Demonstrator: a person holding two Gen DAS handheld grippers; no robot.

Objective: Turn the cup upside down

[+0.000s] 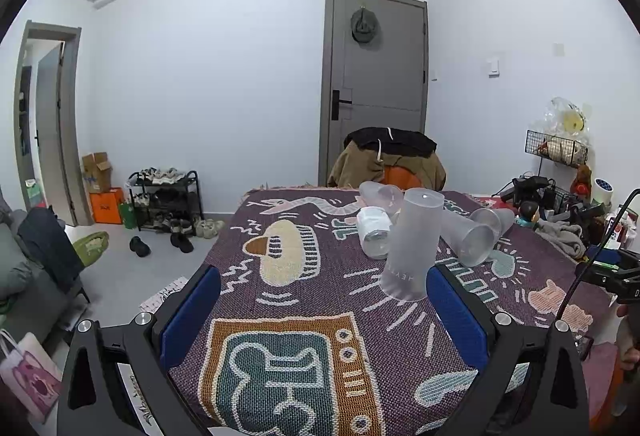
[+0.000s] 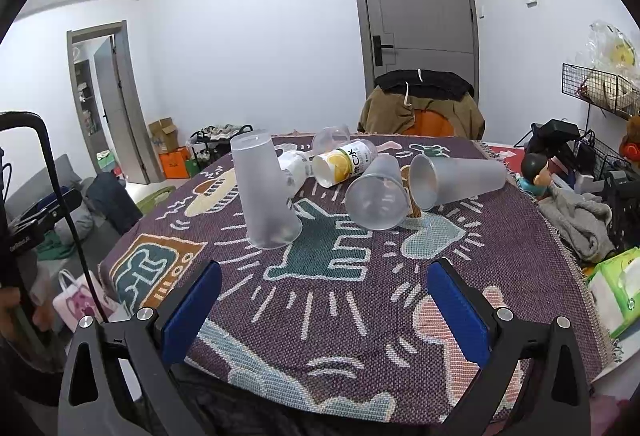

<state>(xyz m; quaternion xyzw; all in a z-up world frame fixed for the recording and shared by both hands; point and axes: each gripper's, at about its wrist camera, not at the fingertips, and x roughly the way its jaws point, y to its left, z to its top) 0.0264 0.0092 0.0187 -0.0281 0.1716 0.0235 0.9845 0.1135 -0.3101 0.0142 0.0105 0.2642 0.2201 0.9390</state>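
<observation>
A frosted plastic cup (image 1: 412, 244) stands upside down on the patterned tablecloth (image 1: 304, 320); it also shows in the right wrist view (image 2: 266, 191). Two frosted cups lie on their sides to its right, one with its mouth toward me (image 2: 378, 197) and one farther right (image 2: 460, 175). Another clear cup (image 2: 332, 137) lies at the back. My left gripper (image 1: 324, 300) is open and empty, just in front and left of the upside-down cup. My right gripper (image 2: 324, 296) is open and empty, in front of the lying cups.
A white and yellow bottle (image 2: 344, 163) and a white bottle (image 1: 374, 232) lie among the cups. A chair with jackets (image 2: 422, 103) stands behind the table. Clutter, a grey cloth (image 2: 580, 220) and a green tissue pack (image 2: 612, 288) fill the right edge.
</observation>
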